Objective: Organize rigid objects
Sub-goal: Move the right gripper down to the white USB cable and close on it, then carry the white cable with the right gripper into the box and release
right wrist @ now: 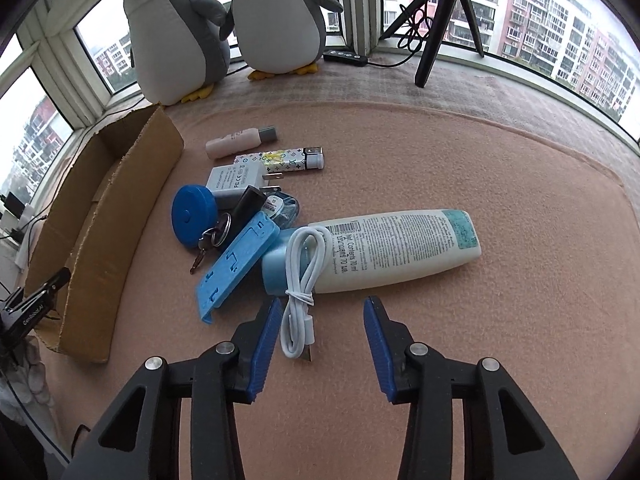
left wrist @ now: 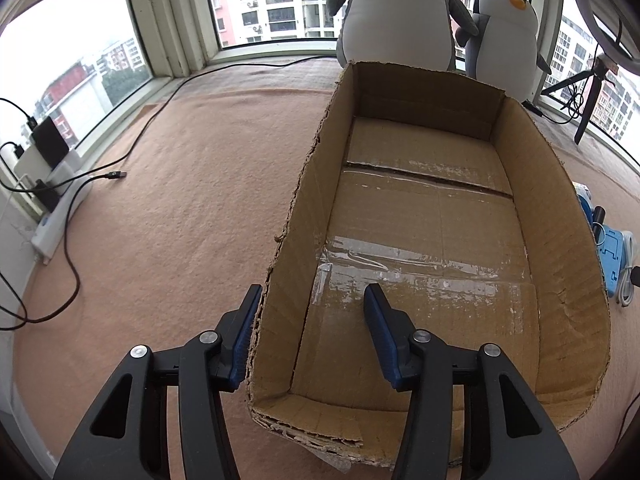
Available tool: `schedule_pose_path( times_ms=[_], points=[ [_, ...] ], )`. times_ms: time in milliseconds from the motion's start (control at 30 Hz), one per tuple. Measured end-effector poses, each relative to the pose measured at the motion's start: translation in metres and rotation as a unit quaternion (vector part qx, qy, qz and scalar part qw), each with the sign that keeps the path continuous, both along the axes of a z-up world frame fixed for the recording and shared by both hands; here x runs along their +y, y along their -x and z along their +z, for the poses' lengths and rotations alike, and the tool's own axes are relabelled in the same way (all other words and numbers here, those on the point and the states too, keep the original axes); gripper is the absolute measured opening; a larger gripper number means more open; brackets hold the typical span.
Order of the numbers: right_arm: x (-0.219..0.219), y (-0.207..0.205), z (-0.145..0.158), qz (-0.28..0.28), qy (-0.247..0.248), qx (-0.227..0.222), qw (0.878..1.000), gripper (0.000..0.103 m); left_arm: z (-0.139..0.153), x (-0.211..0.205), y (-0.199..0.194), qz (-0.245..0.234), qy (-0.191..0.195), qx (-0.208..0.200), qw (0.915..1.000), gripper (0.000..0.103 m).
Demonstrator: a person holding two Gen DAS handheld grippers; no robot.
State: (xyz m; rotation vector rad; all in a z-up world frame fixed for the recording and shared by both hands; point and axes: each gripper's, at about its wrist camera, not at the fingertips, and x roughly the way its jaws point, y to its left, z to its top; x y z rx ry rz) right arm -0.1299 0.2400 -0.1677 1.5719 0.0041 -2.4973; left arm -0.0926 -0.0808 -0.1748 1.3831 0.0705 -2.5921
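Left gripper (left wrist: pixel 310 292) is seen with its jaws spread wide and straddling the left wall of the cardboard box (left wrist: pixel 560 216): the left blue pad lies just outside that wall, apparently touching its torn edge, and the right pad hangs inside over the taped floor. Nothing is clamped. The box interior is shown bare.

Right gripper (right wrist: pixel 320 306) is likewise spread wide and holds nothing. A coiled white USB cable (right wrist: pixel 300 300) lies on the pink blanket (right wrist: pixel 480 340) between the fingers, close to the left pad; contact cannot be confirmed. The cable is draped over the blue-capped end of a white lotion bottle (right wrist: pixel 400 248) lying flat.

The remaining items are grouped just right of the box: a blue plastic phone stand (right wrist: pixel 236 268), a blue round tape measure (right wrist: pixel 192 216), keys on a ring (right wrist: pixel 212 240), a white wall charger (right wrist: pixel 236 180), a patterned lighter (right wrist: pixel 280 160) and a small pink tube (right wrist: pixel 240 142). Two plush penguins (right wrist: pixel 224 28) stand by the window.
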Motion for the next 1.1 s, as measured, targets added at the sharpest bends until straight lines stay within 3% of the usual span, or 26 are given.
schedule_pose_path(
  times_ms=[533, 1100],
  points=[
    [-0.014, -0.002, -0.019, 0.015, 0.004, 0.005, 1.000, 0.017, 0.000, -0.001, -0.001, 0.001, -0.001, 0.001, 1.0000, 0.050],
    [-0.006, -0.013, -0.008, 0.005, 0.033, 0.017, 0.999, 0.016, 0.000, -0.002, -0.001, 0.001, -0.002, 0.002, 1.0000, 0.050]
  ],
)
